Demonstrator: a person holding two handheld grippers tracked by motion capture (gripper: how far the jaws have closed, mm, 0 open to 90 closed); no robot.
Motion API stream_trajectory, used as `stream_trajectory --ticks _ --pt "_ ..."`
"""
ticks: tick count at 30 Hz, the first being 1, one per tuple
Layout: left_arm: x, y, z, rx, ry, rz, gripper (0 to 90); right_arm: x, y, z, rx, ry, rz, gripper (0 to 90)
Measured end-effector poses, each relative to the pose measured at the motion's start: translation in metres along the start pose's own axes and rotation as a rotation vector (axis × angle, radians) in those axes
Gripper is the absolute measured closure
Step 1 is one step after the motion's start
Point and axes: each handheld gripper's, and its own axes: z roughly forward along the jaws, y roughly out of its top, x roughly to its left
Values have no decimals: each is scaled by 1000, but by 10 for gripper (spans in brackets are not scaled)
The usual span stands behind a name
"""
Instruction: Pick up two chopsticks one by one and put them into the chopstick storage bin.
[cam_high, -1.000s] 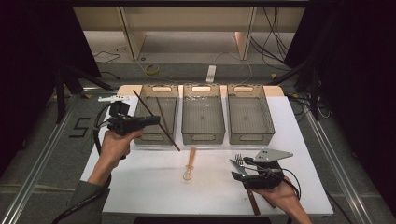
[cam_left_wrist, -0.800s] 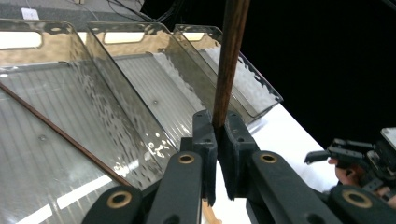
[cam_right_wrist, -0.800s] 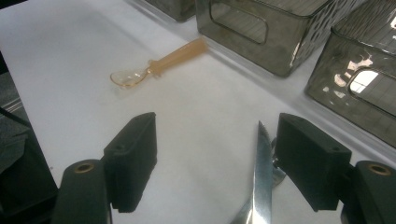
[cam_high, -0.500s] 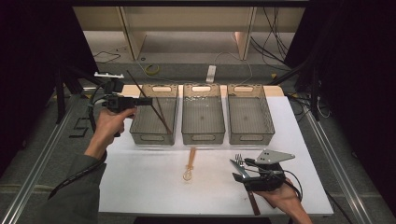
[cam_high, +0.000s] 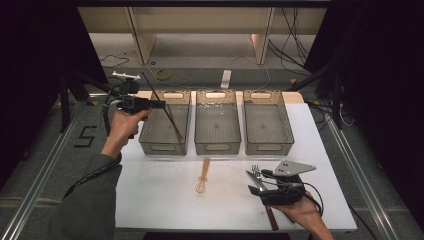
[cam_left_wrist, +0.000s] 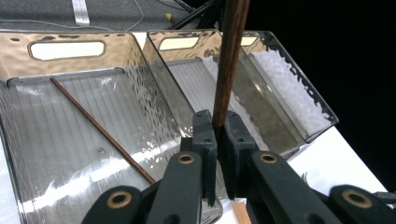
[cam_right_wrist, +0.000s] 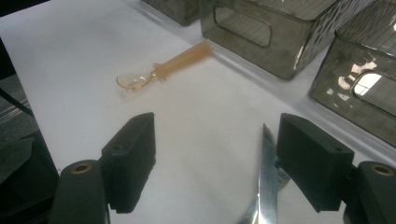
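Observation:
My left gripper (cam_high: 161, 105) hovers at the left edge of the left bin (cam_high: 150, 141), shut on a dark brown chopstick (cam_high: 150, 85) that slants across the bin. In the left gripper view the jaws (cam_left_wrist: 217, 126) pinch this chopstick (cam_left_wrist: 229, 60), and a second chopstick (cam_left_wrist: 102, 133) lies on the bin floor. My right gripper (cam_high: 252, 182) rests low on the white table at the front right, open around a metal fork (cam_high: 256, 171). Its blade-like edge (cam_right_wrist: 267, 182) shows close to the right jaw of that gripper (cam_right_wrist: 215, 140).
An amber plastic spoon (cam_high: 202, 177) lies on the white tabletop (cam_high: 165, 200) in front of the middle bin (cam_high: 217, 145); it appears again as the spoon (cam_right_wrist: 159, 72). The right bin (cam_high: 267, 145) stands beside it. Cables and shelving lie beyond the table's far edge.
My left gripper carried the chopstick away from the person, from beside the left bin's front to its far left edge. The right gripper stayed put.

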Motion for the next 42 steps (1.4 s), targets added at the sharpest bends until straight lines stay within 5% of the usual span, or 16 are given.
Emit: stream_trajectory --ticks 15,42 --pt "6 -5 13 39 64 12 847 0 0 -1 -10 -6 3 287" --pt "14 -19 38 99 96 -5 835 -1 0 -2 -2 -4 3 287"
